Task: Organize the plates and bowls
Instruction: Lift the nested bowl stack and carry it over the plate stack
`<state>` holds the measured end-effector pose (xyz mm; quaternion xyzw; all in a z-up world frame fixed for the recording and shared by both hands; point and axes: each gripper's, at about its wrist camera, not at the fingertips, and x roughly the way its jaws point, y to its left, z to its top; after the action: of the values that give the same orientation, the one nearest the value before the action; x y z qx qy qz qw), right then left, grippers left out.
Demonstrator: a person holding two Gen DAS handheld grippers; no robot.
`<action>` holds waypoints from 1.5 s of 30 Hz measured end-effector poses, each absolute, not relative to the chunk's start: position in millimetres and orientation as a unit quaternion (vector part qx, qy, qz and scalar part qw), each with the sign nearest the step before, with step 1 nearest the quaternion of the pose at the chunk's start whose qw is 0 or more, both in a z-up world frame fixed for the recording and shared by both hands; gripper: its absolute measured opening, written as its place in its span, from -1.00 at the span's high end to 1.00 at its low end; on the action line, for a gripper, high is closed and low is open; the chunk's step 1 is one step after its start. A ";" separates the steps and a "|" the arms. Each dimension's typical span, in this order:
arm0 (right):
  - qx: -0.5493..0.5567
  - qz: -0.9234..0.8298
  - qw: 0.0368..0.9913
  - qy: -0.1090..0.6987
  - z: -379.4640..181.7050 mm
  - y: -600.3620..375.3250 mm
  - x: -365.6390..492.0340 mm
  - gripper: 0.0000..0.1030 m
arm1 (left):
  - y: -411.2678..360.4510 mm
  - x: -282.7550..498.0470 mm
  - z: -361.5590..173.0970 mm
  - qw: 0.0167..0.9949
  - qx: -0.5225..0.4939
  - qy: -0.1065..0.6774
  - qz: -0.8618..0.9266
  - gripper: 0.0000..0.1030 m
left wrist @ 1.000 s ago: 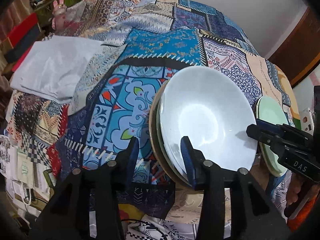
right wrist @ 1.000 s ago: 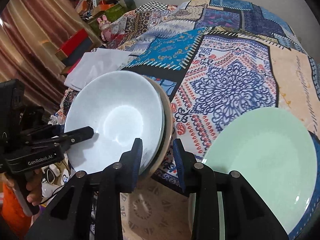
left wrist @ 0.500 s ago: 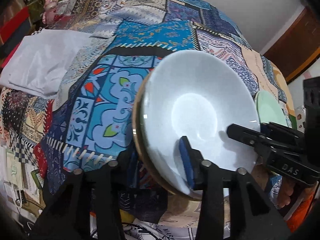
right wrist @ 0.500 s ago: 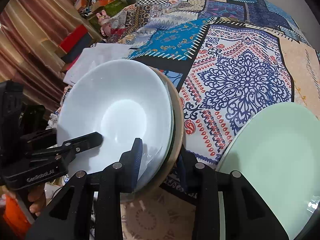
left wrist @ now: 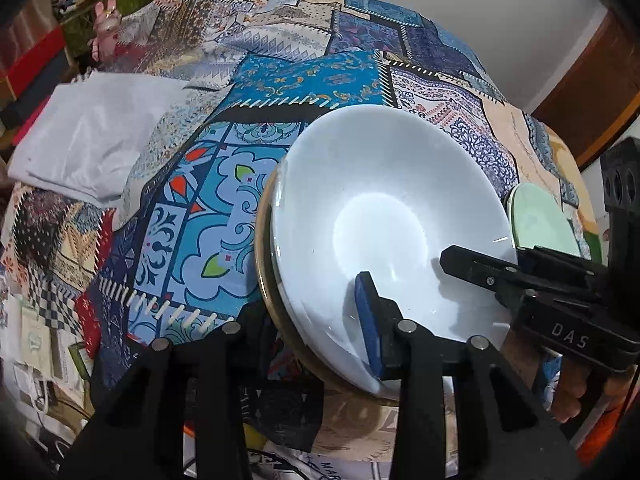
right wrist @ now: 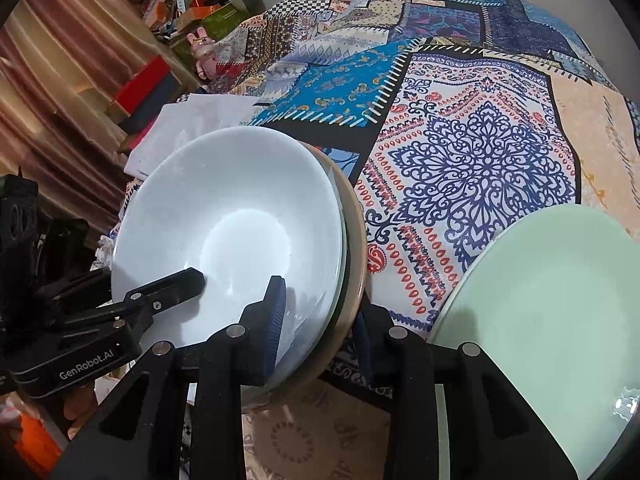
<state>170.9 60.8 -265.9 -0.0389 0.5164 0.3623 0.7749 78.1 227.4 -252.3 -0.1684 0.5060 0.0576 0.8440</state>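
In the left wrist view, a folded white cloth lies at about 10 o'clock on the patchwork tablecloth, with a small pink rabbit toy and stacked boxes beyond it at the far left. At centre the stack of bowls is tilted, a white bowl uppermost and a tan rim at the bottom. The left tongs are clenched on the stack's near edge, one blue pad inside the white bowl and the other finger under the rim. At 3 o'clock the right tongs reach in from the side, one finger lying inside the bowl; past them a sliver of the green plate shows. A white wall and a brown door frame close the background.

In the right wrist view, striped curtains hang at 9 o'clock. The left tongs enter from 8 o'clock with a finger in the bowl. The right tongs grasp the stack by its right-hand edge, pad inside, other finger beneath. The green plate rests on the tabletop at 4 o'clock, just beside the stack, apart from it.
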 end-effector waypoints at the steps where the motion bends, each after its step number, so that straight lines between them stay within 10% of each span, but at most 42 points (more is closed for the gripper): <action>1: -0.037 0.362 0.775 0.516 -265.2 59.6 171.1 0.44 | 228.6 78.5 -252.7 0.843 -0.173 0.506 0.057 0.29; 45: 0.041 0.293 0.850 0.437 -187.5 -80.9 171.0 0.44 | 114.9 114.3 -171.1 0.874 -0.148 0.462 -0.026 0.28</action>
<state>171.0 -80.9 -187.5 0.0411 0.4366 0.2929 0.8497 114.3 114.9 -171.1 -0.1483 0.4617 -0.0264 0.8742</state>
